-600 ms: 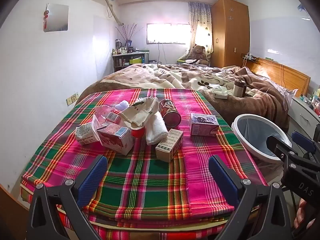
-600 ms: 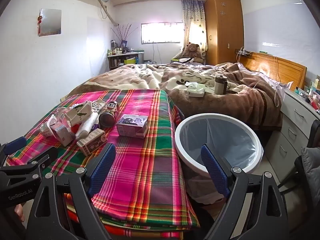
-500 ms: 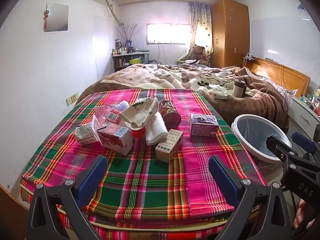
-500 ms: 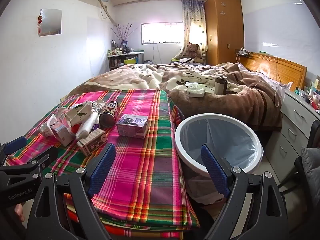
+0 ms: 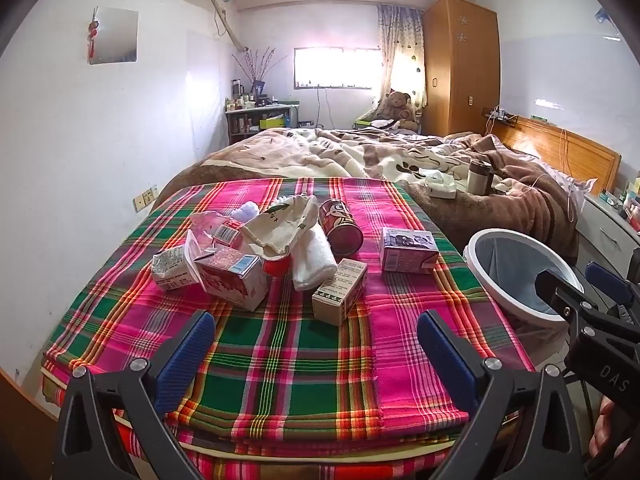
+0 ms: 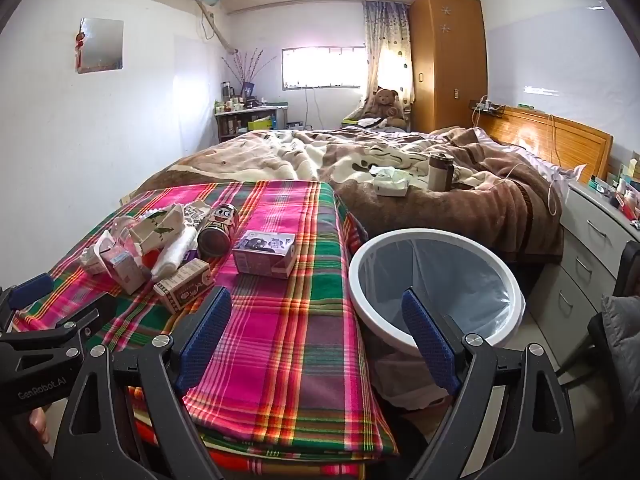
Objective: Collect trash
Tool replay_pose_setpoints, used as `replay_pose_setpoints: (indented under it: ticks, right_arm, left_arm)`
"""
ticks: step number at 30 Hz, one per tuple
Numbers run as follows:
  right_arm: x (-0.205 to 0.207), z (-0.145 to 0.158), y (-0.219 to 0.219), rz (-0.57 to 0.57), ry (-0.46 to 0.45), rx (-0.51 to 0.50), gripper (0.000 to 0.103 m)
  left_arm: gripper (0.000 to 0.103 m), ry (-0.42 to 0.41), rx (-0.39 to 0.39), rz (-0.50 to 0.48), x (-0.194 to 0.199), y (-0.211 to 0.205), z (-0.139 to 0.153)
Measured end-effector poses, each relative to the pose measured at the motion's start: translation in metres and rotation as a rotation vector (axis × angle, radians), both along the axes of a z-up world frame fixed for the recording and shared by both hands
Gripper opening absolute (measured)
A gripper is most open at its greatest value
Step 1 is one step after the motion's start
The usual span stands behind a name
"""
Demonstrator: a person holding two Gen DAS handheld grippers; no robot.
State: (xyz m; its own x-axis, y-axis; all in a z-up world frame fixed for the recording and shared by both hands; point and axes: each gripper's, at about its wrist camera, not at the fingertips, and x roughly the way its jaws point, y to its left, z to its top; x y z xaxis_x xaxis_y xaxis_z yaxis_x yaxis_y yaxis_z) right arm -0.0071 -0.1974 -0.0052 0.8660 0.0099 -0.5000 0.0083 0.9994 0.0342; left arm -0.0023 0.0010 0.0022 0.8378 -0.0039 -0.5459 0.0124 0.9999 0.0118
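Trash lies in a heap on the plaid cloth (image 5: pixel 280 344): a pink milk carton (image 5: pixel 232 278), a brown box (image 5: pixel 340 292), a purple carton (image 5: pixel 408 249), a red can (image 5: pixel 340 226) on its side, a white roll (image 5: pixel 314 258) and a crumpled paper bag (image 5: pixel 280 226). The white bin (image 5: pixel 520 276) with a liner stands to the right of the bed corner. My left gripper (image 5: pixel 316 356) is open and empty, short of the heap. My right gripper (image 6: pixel 316 336) is open and empty, between the cloth's edge and the bin (image 6: pixel 436 280). The purple carton (image 6: pixel 264 254) and brown box (image 6: pixel 184 284) show in the right wrist view.
A brown blanket (image 6: pixel 400 184) covers the bed beyond, with a tissue box (image 6: pixel 392 184) and a thermos (image 6: pixel 440 172) on it. Grey drawers (image 6: pixel 592 248) and a chair (image 6: pixel 624 320) stand right of the bin. A white wall (image 5: pixel 80 160) runs along the left.
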Motion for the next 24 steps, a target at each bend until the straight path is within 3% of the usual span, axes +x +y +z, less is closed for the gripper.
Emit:
replay_pose_setpoints:
  ticks: [24]
  right_arm:
    - [-0.0015, 0.0022, -0.0008, -0.001, 0.0, -0.004, 0.089]
  left_arm:
    - [0.102, -0.003, 0.0, 0.001, 0.0006, 0.0019, 0.0011]
